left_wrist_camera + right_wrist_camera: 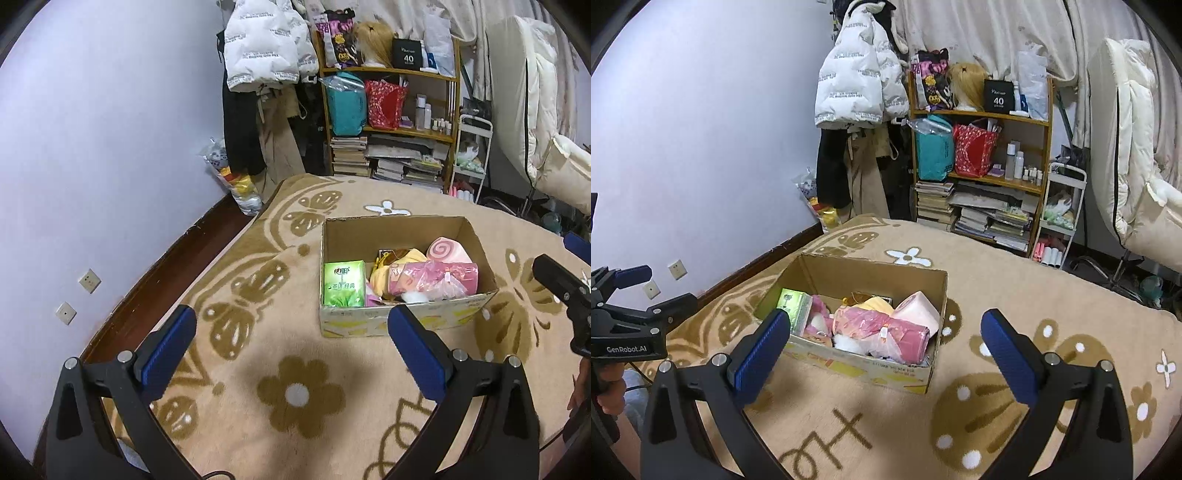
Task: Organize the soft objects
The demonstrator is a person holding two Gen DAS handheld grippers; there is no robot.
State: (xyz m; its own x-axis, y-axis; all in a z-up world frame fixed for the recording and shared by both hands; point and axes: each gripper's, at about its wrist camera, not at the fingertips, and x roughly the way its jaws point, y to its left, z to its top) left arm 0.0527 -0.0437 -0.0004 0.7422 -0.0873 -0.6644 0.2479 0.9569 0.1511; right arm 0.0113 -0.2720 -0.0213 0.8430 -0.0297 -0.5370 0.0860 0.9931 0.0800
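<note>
A cardboard box [406, 321] stands on the patterned blanket; it also shows in the right wrist view [864, 365]. Inside lie a green tissue pack [343, 283], a pink plastic-wrapped bundle [439, 280], a pink swirl roll [445, 250] and a yellow soft item [384, 273]. The same tissue pack [796, 308], bundle [882, 328] and roll [918, 310] show in the right wrist view. My left gripper [291, 325] is open and empty, just in front of the box. My right gripper [882, 328] is open and empty, held above the box's near side.
The beige blanket with brown flowers [295, 395] covers the bed. A wooden shelf [391, 122] with bags, books and bottles stands behind. A white puffer jacket [266, 44] hangs left of it. A white trolley [1060, 218] and a white chair [1137, 192] stand at the right.
</note>
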